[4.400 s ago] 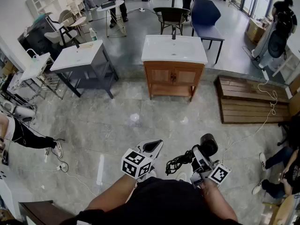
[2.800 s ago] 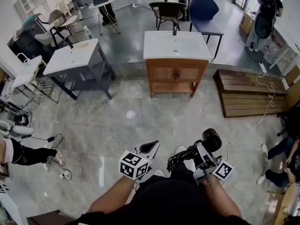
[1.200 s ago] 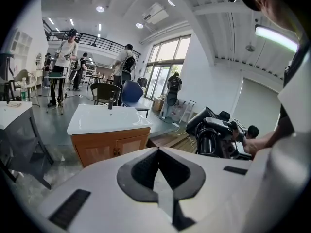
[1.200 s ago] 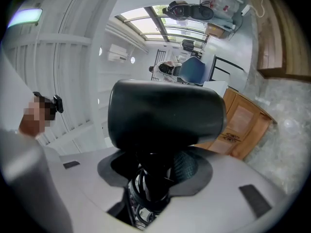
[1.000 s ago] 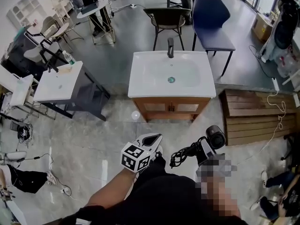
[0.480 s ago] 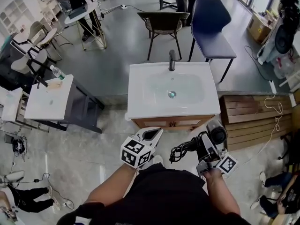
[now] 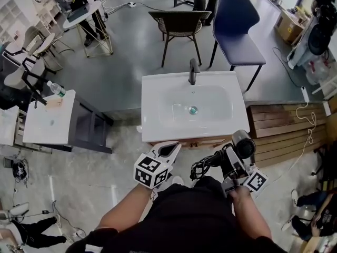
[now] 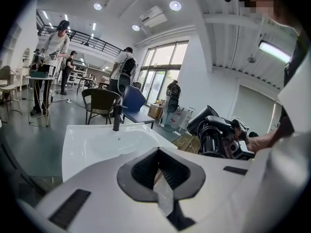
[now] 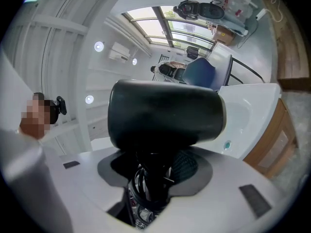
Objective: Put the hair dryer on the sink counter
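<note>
Just in front of a white sink worktop point(image 7: 151, 121), at the bottom of the head view, a person point(image 7: 189, 220) in a black top is holding one claw in each hand.

The right claw point(image 7: 230, 161) is gripping a black hair dryer point(image 7: 243, 143). Its two jaws are clamping the handle, as the right gripper view is showing. The dryer's barrel is lying crosswise above the jaws. The dryer's black cord point(image 7: 202, 167) is hanging in a loose bundle beside the handle, toward the left claw. The hair dryer is up in the air near the worktop's front right corner and is not resting on the worktop.

The left claw point(image 7: 171, 148) is pointing at the worktop's front edge. Its jaws are closed together, with nothing between them.

The worktop is sitting on a wooden cabinet point(image 7: 184, 139) and is bare. A shallow basin is taking up its middle, with a round drain point(image 7: 193, 109). A dark faucet point(image 7: 193, 70) is standing at the far edge.

Beyond the sink, a brown chair point(image 7: 179, 19) and a blue chair point(image 7: 235, 30) are standing on the grey floor. To the right, a low wooden platform point(image 7: 284, 128) is lying beside the cabinet. To the left, well apart, a second sink unit point(image 7: 50, 121) is standing, with a water bottle point(image 7: 53, 89) on it.
</note>
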The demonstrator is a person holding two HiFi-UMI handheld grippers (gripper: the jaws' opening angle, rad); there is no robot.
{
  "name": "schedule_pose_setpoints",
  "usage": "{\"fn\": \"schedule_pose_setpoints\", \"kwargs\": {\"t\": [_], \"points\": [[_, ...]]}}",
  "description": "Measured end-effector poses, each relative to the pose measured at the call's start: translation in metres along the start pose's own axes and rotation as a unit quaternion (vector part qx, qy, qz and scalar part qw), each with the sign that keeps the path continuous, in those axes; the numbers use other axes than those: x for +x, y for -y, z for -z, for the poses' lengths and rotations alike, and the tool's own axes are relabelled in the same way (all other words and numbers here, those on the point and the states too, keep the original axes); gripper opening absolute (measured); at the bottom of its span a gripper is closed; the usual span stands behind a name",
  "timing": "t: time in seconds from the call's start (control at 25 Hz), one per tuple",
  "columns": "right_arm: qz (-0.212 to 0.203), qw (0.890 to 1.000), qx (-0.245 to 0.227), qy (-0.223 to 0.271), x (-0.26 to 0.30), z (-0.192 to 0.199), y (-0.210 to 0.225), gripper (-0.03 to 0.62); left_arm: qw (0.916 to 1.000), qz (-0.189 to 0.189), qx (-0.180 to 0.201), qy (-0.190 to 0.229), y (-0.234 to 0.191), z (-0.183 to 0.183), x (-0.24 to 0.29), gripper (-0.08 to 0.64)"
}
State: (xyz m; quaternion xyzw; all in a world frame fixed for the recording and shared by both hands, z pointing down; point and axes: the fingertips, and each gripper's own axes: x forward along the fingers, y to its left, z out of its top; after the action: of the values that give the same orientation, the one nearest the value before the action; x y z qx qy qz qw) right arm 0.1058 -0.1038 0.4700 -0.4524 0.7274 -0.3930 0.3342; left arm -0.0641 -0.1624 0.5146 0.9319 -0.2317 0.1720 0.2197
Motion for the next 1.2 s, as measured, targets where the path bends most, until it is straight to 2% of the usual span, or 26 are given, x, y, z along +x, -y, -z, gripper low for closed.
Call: {"fn": "schedule_pose_setpoints", "kwargs": {"t": [0.32,0.76,0.96,1.2], "points": [[-0.010,1.000,0.001,-0.017,0.028,-0.035,0.031,0.173,0.9996,-0.022,-0.017,-0.009,-0.019,-0.006,0.033,0.000],[-0.047,0.997,-0.009,-0.061,0.096,-0.131,0.089,0.173,0.9955,-0.086,-0.038,0.014,-0.050,-0.073,0.099,0.000],[-0.069,0.994,-0.016,-0.084,0.116,-0.165,0.112,0.173,0.9918,-0.119,-0.043,0.014,-0.053,-0.087,0.124,0.000],[-0.053,0.984,-0.082,-0.146,0.141,-0.188,0.147,0.173,0.9856,-0.164,-0.042,0.010,-0.064,-0.092,0.142,0.000]]}}
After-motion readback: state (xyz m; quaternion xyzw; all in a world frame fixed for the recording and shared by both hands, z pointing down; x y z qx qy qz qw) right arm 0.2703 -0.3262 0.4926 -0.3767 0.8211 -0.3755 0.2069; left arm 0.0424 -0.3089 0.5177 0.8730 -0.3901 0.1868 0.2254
